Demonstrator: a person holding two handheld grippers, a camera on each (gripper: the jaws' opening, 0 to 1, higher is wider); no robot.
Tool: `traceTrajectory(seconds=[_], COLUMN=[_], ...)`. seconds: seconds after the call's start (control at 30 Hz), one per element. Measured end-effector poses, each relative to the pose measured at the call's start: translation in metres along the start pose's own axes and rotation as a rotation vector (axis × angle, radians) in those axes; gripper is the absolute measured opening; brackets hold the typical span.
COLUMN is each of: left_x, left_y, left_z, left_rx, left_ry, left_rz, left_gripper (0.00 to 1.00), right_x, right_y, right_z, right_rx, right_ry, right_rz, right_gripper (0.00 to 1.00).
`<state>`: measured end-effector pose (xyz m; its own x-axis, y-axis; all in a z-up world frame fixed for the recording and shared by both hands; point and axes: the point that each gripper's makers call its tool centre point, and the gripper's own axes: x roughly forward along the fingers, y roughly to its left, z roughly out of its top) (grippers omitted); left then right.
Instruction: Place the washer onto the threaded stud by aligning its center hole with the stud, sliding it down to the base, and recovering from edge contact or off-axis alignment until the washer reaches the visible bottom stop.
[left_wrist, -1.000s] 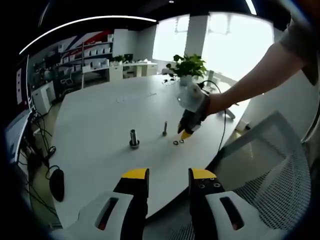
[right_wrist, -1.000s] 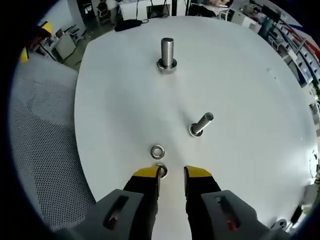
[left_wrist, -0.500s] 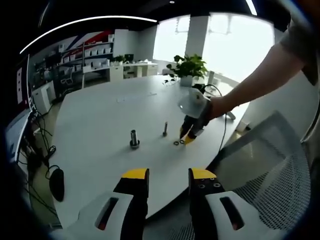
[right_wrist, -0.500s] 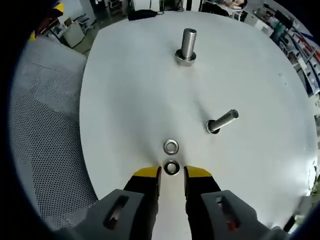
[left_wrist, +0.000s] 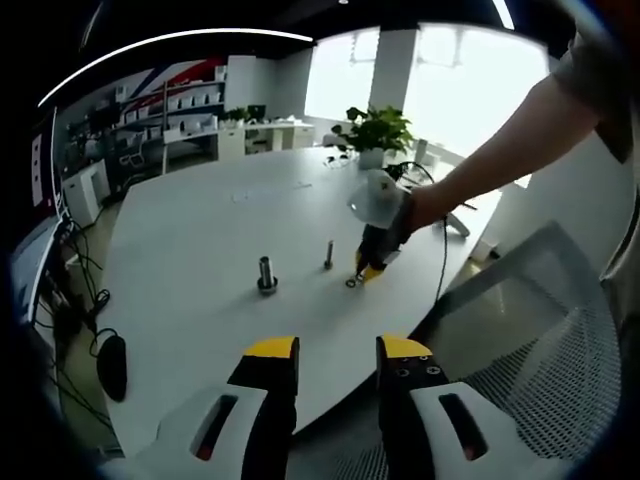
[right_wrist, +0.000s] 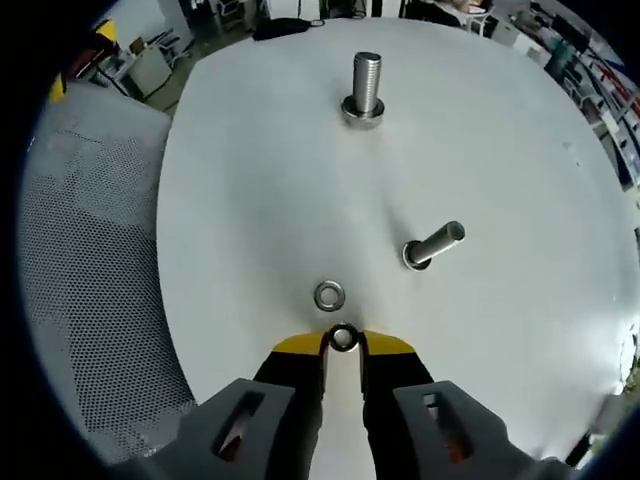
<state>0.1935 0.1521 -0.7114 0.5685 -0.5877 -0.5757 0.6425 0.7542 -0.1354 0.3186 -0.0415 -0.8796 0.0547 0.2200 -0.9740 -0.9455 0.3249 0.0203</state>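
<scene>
Now my right gripper (right_wrist: 342, 343) pinches the washer (right_wrist: 342, 337) lying flat on the white table (right_wrist: 250, 180), its hole facing up, near the slim stud (right_wrist: 433, 244) that stands upright from the table.

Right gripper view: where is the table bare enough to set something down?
The white table is bare left of the large stud, and right beyond the thin stud. It is crowded near the right gripper: one washer between its jaws, the other washer just ahead.
</scene>
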Motion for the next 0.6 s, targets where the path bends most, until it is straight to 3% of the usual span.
traceTrajectory(seconds=[0.17,0.3,0.47,0.6], left_x=[0.0004,0.0001,0.0002,-0.0015], left_y=[-0.0003,0.0001,-0.0023,-0.001], left_z=[-0.0006,-0.0005,0.0002,0.0032], left_rx=[0.005,0.003,-0.006,-0.01], left_ry=[0.005,0.003,-0.002,-0.022], left_rz=[-0.001,0.0,-0.014,-0.007], left_gripper=[0.29,0.29,0.28,0.28], right_x=[0.0012,0.0021,0.0014,0.0009], right_y=[0.001,0.0026,0.0037,0.0016], right_z=[0.0002,0.0015,0.0001,-0.0007], right_rx=[-0.046,0.015,0.023,0.057], right_ry=[0.171,0.239,0.232,0.165], right_rz=[-0.013,-0.043,-0.072,-0.083], right_gripper=[0.14,0.14,0.15,0.15])
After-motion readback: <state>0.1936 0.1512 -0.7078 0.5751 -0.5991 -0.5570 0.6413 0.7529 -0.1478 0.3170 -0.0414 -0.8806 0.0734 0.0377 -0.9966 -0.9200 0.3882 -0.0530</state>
